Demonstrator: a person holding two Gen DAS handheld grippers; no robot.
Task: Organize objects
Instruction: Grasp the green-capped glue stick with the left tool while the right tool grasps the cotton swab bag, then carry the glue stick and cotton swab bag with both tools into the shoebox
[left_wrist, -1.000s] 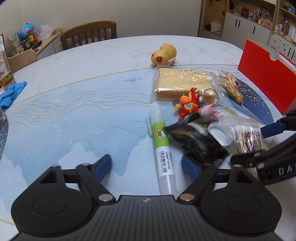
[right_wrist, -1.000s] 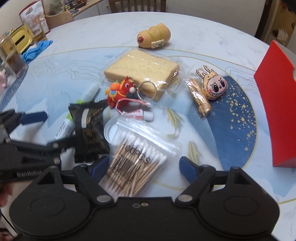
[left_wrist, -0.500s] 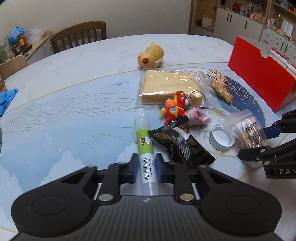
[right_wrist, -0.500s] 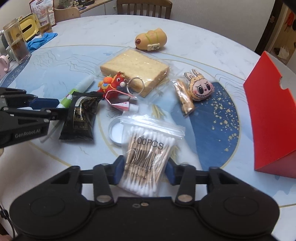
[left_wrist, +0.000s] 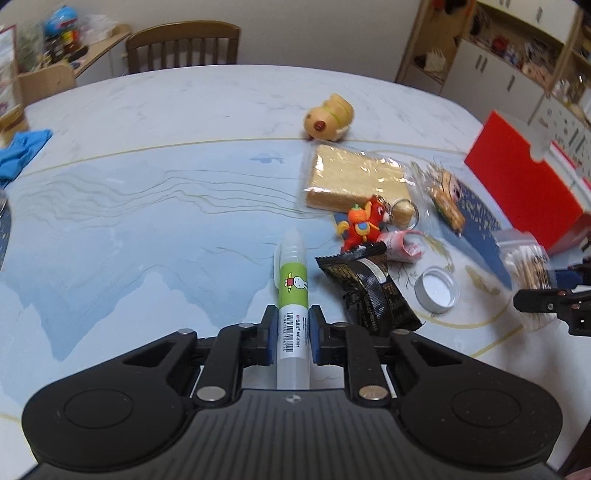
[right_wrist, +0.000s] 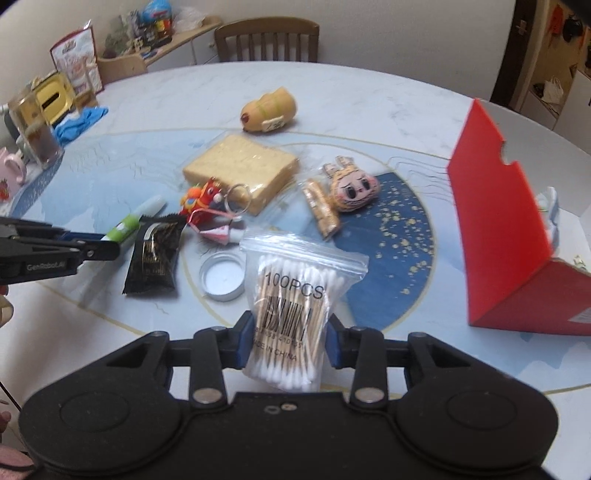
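My left gripper (left_wrist: 291, 330) is shut on a white glue stick with a green label (left_wrist: 293, 291), held lengthwise between the blue pads. It also shows at the left of the right wrist view (right_wrist: 129, 225). My right gripper (right_wrist: 290, 341) is shut on a clear zip bag of cotton swabs (right_wrist: 295, 302) marked 100PCS, lifted above the table. The bag shows at the right edge of the left wrist view (left_wrist: 526, 258).
On the blue patterned table (right_wrist: 399, 229) lie a black snack packet (right_wrist: 153, 258), a round metal lid (right_wrist: 221, 277), a red parrot keychain (right_wrist: 201, 199), wrapped bread (right_wrist: 240, 170), a yellow toy (right_wrist: 269, 109) and a doll face (right_wrist: 351, 188). A red box (right_wrist: 506, 236) stands at the right.
Both grippers went from open to shut: the left closed on the glue stick, the right on the swab bag. Both have since lifted and pulled back from the pile.
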